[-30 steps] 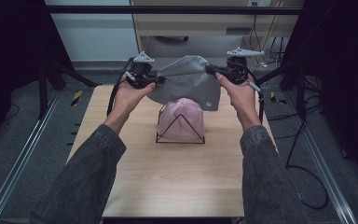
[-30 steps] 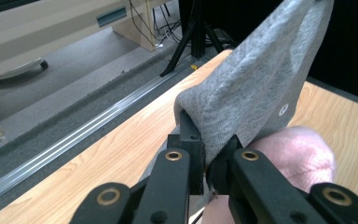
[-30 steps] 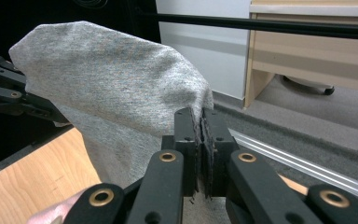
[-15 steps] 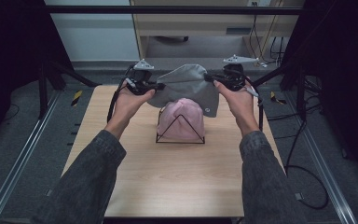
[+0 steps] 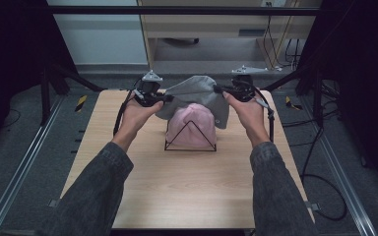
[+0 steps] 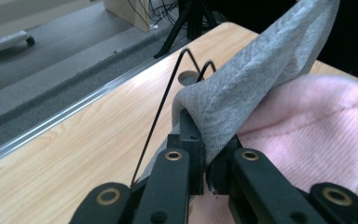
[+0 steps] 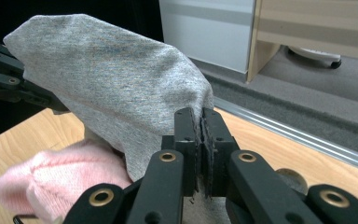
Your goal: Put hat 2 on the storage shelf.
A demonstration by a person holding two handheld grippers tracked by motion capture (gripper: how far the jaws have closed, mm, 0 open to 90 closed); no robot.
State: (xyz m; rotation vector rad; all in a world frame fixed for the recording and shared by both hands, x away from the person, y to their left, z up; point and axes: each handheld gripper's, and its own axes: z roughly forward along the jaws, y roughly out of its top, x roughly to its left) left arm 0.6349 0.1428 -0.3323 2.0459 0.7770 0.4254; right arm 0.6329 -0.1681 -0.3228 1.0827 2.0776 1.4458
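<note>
Left gripper [image 5: 163, 98] has its jaws clamped tight on one edge of the grey knit hat [image 5: 197, 93]; right gripper [image 5: 221, 90] is pinched fully closed on the opposite edge. The hat hangs stretched between them above the table [image 5: 187, 191], draped over the top of a pink knit hat [image 5: 191, 123] that sits on a black wire stand [image 5: 190, 147].

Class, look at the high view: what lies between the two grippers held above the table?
The grey hat, stretched from left gripper to right gripper, above the pink hat.
</note>
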